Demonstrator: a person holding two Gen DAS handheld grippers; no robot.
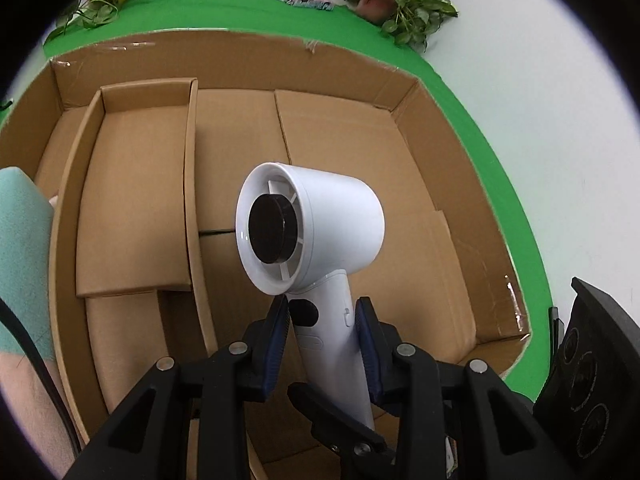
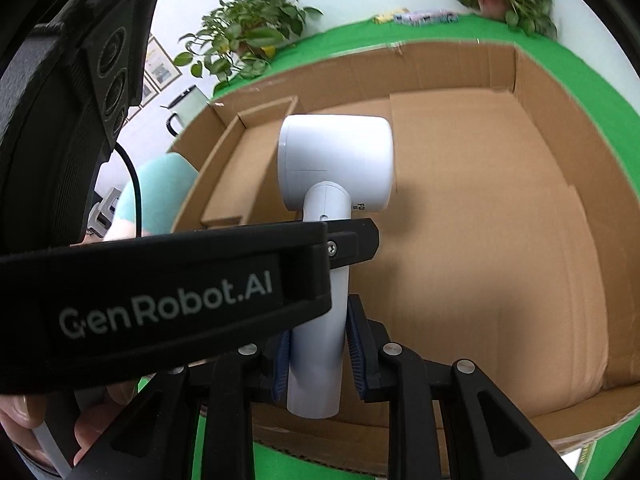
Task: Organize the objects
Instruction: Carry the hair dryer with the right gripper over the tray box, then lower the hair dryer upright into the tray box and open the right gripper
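**Both grippers hold one white hair dryer over the open carton**

In the left wrist view, the left gripper point(image 1: 323, 344) sits at bottom centre, its blue-padded fingers point(image 1: 280, 340) pressed against both sides of the handle of a white plastic hair dryer with a round barrel and dark centre cap point(image 1: 310, 232). The barrel fills mid-frame, its open end turned toward the left of the picture. Behind it lies a large, shallow brown cardboard box point(image 1: 452, 184), and a smaller open cardboard tray point(image 1: 136, 200) rests inside it at left. A green cloth-covered table point(image 1: 472, 120) shows beyond the box rim, with leafy potted plants point(image 1: 400, 0) at the top edge.

In the right wrist view, the right gripper point(image 2: 318, 344) at bottom centre pinches the lower end of the same handle between its own blue pads point(image 2: 356, 344). The left tool's black body crosses the frame from the left and meets the handle higher up, just below the barrel. The dryer point(image 2: 336, 160) is held upright over the box floor point(image 2: 500, 220); whether it touches the cardboard cannot be told
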